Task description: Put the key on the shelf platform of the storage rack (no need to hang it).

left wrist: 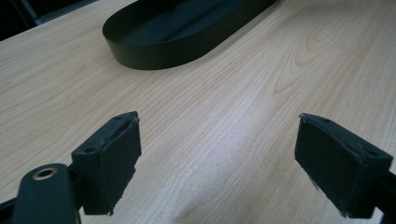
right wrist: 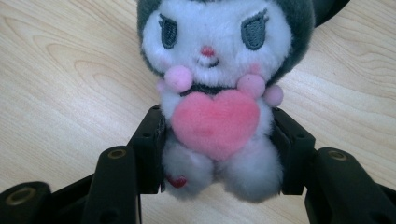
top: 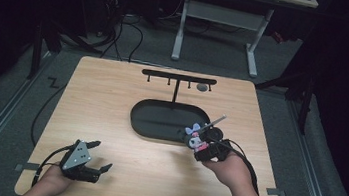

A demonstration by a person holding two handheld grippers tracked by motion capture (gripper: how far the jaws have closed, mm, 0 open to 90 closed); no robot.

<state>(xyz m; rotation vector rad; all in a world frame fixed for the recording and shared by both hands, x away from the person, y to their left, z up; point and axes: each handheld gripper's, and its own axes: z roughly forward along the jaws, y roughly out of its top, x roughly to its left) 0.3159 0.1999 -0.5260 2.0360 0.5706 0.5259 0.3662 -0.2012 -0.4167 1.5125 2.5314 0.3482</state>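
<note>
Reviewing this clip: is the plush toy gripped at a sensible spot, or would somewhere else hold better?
Sensible. The right gripper squeezes the plush toy across its lower body from both sides, below the wide head and behind the pink heart; the narrow, soft waist compresses, so it probably won't slip.

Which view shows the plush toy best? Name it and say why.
The right gripper view: the plush toy sits close and sharp, its face and pink heart plain, its body clamped between the right gripper jaws. In the high view the toy is small, beside the black tray.
</note>
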